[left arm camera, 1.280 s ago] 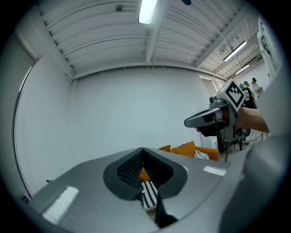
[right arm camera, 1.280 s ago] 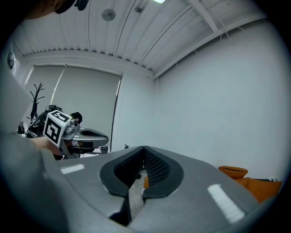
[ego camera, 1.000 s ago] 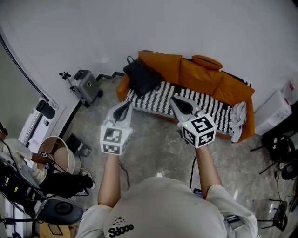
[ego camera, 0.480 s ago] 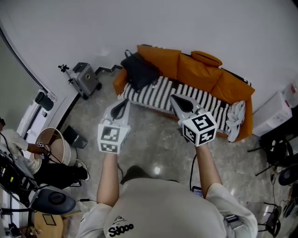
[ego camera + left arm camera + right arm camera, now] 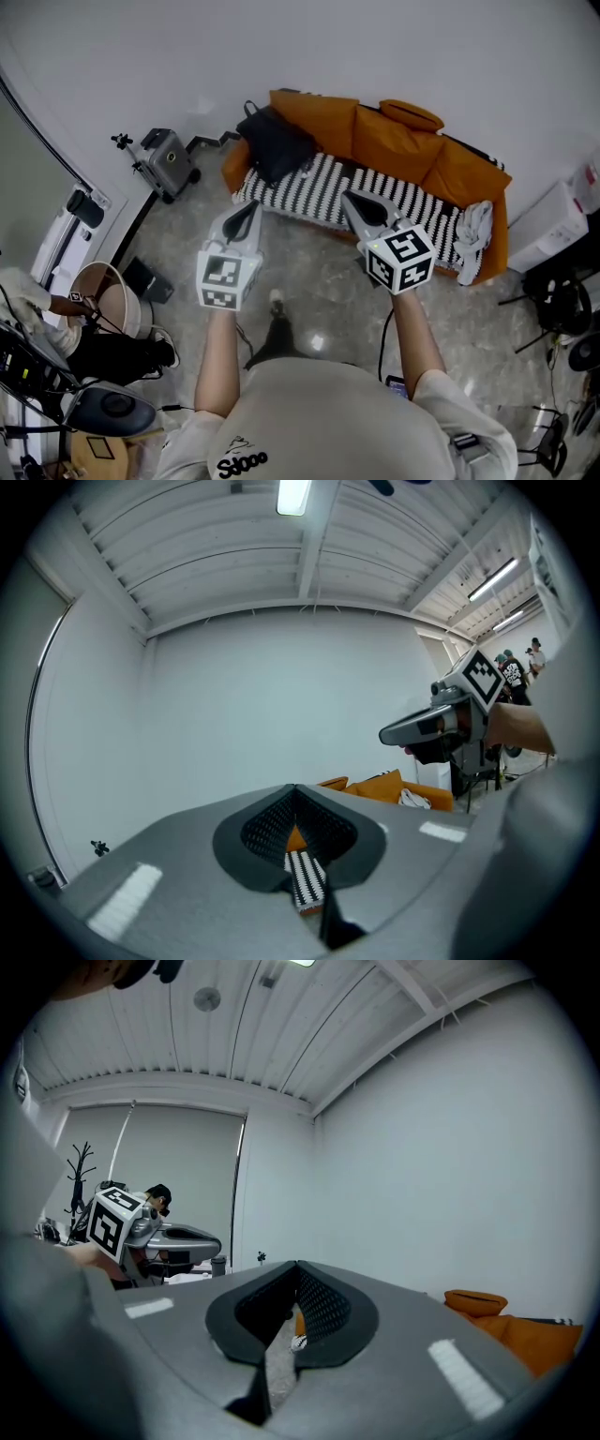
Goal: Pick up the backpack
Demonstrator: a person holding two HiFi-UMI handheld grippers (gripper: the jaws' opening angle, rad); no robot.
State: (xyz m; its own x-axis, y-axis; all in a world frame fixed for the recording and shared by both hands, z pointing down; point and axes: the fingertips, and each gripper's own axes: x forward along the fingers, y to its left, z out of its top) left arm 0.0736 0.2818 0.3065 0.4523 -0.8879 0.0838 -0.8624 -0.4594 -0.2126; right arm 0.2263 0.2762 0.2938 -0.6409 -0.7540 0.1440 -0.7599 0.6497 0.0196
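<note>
The black backpack [image 5: 274,142] leans on the left end of an orange sofa [image 5: 403,150], on its black-and-white striped seat [image 5: 375,197]. I hold both grippers level in front of me, well short of the sofa. In the head view my left gripper [image 5: 252,205] points toward the sofa's left part, shut and empty. My right gripper [image 5: 348,198] points at the seat's middle, also shut and empty. In the left gripper view the shut jaws [image 5: 295,789] hide the backpack; only the orange sofa [image 5: 375,785] shows. The right gripper view shows shut jaws [image 5: 298,1266] and the sofa's end [image 5: 511,1321].
A grey wheeled case [image 5: 166,161] stands left of the sofa. A round bin [image 5: 111,305] and cabled gear sit at my left. White cloth [image 5: 476,232] lies on the sofa's right end. A white box [image 5: 562,216] and black stands [image 5: 562,309] are at the right.
The sofa and backpack have drifted slightly left and up in the head view as I step forward; my foot now shows on the floor. Both grippers stay shut and side by side.
</note>
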